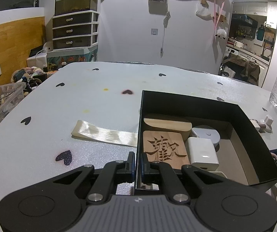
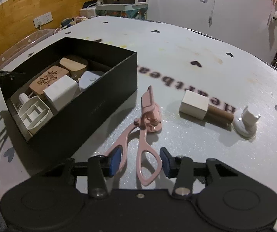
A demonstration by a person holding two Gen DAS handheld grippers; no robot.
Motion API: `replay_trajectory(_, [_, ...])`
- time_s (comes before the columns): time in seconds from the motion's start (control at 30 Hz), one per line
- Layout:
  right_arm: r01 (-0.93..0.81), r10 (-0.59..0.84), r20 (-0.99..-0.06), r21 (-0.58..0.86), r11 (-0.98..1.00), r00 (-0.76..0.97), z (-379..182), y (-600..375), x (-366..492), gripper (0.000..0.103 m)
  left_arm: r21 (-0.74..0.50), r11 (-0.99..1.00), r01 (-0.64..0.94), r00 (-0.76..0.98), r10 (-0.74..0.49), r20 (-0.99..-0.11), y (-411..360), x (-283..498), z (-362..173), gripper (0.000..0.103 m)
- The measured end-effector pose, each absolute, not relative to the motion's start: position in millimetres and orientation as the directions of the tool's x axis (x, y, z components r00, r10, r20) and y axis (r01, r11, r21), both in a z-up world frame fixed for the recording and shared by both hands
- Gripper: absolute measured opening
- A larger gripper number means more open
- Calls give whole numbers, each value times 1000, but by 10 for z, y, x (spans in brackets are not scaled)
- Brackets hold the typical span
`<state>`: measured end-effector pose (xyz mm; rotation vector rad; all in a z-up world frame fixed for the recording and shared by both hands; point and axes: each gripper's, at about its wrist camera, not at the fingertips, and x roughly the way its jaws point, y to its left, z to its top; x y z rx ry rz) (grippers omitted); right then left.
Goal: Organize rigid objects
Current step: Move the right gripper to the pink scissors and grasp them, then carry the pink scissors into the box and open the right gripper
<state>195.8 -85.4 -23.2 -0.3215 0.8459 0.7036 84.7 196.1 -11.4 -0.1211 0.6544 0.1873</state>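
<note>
The right gripper [image 2: 139, 161] sits low over the pink scissors [image 2: 141, 135], its jaws partly spread around the handles; whether the pads touch them is unclear. The left gripper [image 1: 138, 163] pinches the near wall of the black box [image 1: 254, 133]. Inside lie a carved wooden coaster [image 1: 164, 148], a white charger [image 1: 203, 152] and a wooden block [image 1: 167, 124]. Beyond the scissors rests a capped tube [image 2: 206, 109].

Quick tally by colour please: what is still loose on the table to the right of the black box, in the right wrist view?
Pink: 1, the pink scissor-handled metal tool
White and brown: 1, the white-capped brown tube
White: 1, the white plastic suction hook
Total: 3 still outside the black cardboard box
</note>
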Motion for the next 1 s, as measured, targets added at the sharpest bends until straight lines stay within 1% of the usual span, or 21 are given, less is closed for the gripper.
replay_trajectory(0.17, [-664,460,-759,48,746,462,-219,-896,2017,41,-52,976,-211,777,135,-615,1960,847,-113,6])
replay_trajectory(0.3, [-643,480,-729,72,762,487,-103,-966,2047,41,-53,976,-211,777,135,-614,1960,848,-113,6])
replay_trajectory(0.33, [-639,486,-719,76,766,497,-60,-983,2046,38,-53,976,-211,777,135,-615,1960,849,-112,6])
replay_trajectory(0.37, [-636,492,-708,80,768,506,-8,-999,2044,9,-53,976,-211,777,135,-615,1960,848,-111,6])
replay_trajectory(0.4, [-632,504,-696,92,770,512,59,-1022,2049,9,-52,976,-211,777,135,-615,1960,849,-112,6])
replay_trajectory(0.43, [-621,513,-687,115,776,514,116,-1048,2060,5,-52,976,-210,777,135,-615,1959,847,-111,6])
replay_trajectory(0.47, [-624,534,-671,135,769,513,187,-1071,2063,4,-53,976,-211,777,135,-614,1959,847,-111,6])
replay_trajectory(0.6, [-657,553,-643,102,747,529,379,-1028,2004,3,-53,976,-211,777,135,-614,1959,850,-111,6])
replay_trajectory(0.7, [-683,552,-653,73,727,518,414,-961,1993,3,-53,976,-211,777,135,-615,1959,850,-110,6])
replay_trajectory(0.8, [-686,553,-672,92,722,492,393,-915,2042,6,-52,976,-211,777,135,-615,1960,850,-109,6])
replay_trajectory(0.83, [-688,556,-683,107,718,474,368,-893,2074,9,-53,976,-211,777,135,-615,1959,849,-108,6])
replay_trajectory(0.87, [-688,557,-690,118,716,462,339,-875,2095,16,-52,976,-211,777,136,-615,1958,850,-109,6])
replay_trajectory(0.9, [-689,555,-703,127,713,445,299,-844,2121,21,-52,976,-211,777,136,-615,1960,850,-109,6])
replay_trajectory(0.97, [-690,547,-721,131,711,426,234,-787,2160,37,-53,976,-212,777,136,-615,1960,850,-108,6])
replay_trajectory(1.0, [-698,541,-731,124,705,416,203,-753,2169,40,-53,976,-211,777,135,-615,1960,851,-109,6])
